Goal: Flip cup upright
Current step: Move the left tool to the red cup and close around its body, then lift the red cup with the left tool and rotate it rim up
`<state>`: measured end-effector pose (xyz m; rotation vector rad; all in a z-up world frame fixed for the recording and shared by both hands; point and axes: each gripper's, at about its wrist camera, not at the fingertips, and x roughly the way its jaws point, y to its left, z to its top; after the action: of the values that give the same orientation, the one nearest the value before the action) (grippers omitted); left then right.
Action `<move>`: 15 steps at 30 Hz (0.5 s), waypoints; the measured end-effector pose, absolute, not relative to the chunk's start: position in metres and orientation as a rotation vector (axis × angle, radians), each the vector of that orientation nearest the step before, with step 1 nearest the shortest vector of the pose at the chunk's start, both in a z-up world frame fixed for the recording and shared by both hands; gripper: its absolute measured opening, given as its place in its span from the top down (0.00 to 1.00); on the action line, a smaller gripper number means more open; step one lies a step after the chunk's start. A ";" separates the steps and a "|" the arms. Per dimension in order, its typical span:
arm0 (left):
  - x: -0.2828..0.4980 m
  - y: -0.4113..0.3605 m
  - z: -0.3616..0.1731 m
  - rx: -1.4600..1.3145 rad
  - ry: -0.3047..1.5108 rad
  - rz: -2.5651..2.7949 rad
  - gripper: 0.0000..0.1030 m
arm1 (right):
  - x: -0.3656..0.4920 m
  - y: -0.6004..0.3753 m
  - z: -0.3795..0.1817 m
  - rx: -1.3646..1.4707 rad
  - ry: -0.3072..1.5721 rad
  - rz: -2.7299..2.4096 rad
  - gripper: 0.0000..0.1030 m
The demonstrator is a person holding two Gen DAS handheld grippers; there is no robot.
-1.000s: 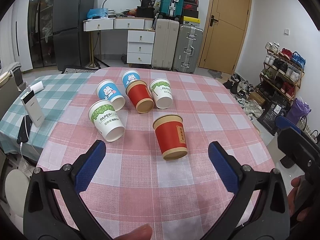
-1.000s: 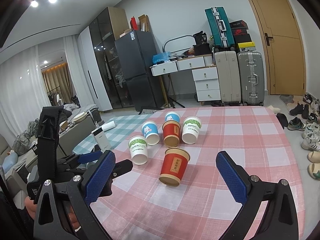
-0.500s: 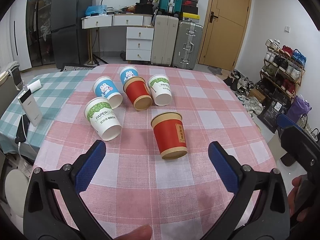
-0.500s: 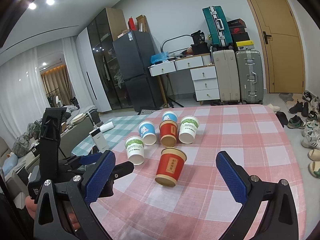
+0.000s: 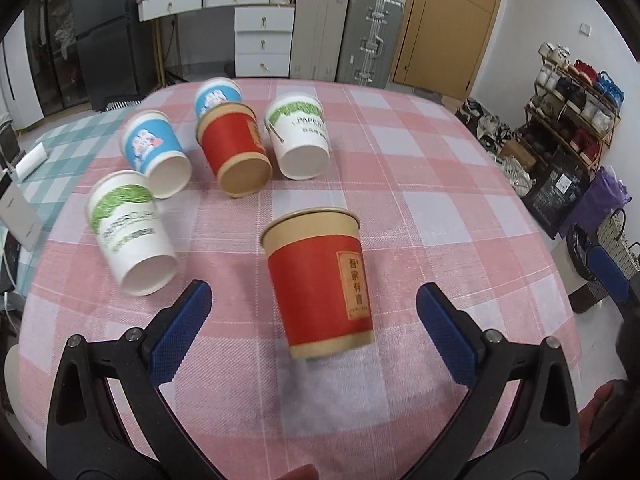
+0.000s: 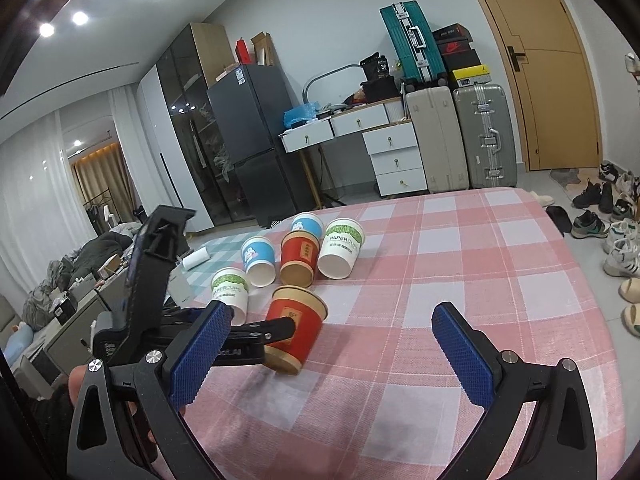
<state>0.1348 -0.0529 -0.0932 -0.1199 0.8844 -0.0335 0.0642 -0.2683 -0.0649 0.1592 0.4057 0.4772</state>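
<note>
A red paper cup (image 5: pixel 320 280) with kraft ends lies on its side on the pink checked tablecloth (image 5: pixel 440 200). Its base end faces me and its wider rim end points away. My left gripper (image 5: pixel 314 288) is open, and the cup's near end sits between its blue pads without touching them. The right wrist view shows the same red cup (image 6: pixel 296 328) with one of the left fingers (image 6: pixel 276 330) beside it. My right gripper (image 6: pixel 332 310) is open and holds nothing, a little short of the cup and to its right.
Several more cups lie on their sides behind, mouths toward me: a white one (image 5: pixel 132 236), a blue one (image 5: pixel 156 152), a red one (image 5: pixel 236 148) and a white one (image 5: pixel 300 136). A white device (image 5: pixel 16 216) stands at the left table edge. A shoe rack (image 5: pixel 576 92) stands off to the right.
My left gripper has moved forward and down, so the red cup's near end now sits between its fingers. The right gripper edged closer. No cup has moved.
</note>
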 end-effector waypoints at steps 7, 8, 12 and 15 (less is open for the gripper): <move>0.175 -0.056 -0.123 -0.142 0.996 -0.045 0.34 | 0.093 -0.275 -0.083 0.193 0.446 0.505 0.00; 0.178 -0.055 -0.128 -0.151 1.016 -0.047 0.40 | 0.094 -0.275 -0.084 0.197 0.448 0.507 0.00; 0.180 -0.052 -0.133 -0.183 1.018 -0.086 0.43 | 0.092 -0.278 -0.085 0.208 0.449 0.508 0.00; 0.173 -0.049 -0.125 -0.199 1.004 -0.100 0.43 | 0.088 -0.278 -0.083 0.205 0.449 0.502 0.00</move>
<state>0.1731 -0.0490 -0.1254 -0.1990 1.0037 -0.0998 0.0879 -0.2777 -0.0832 0.2052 0.4492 0.5020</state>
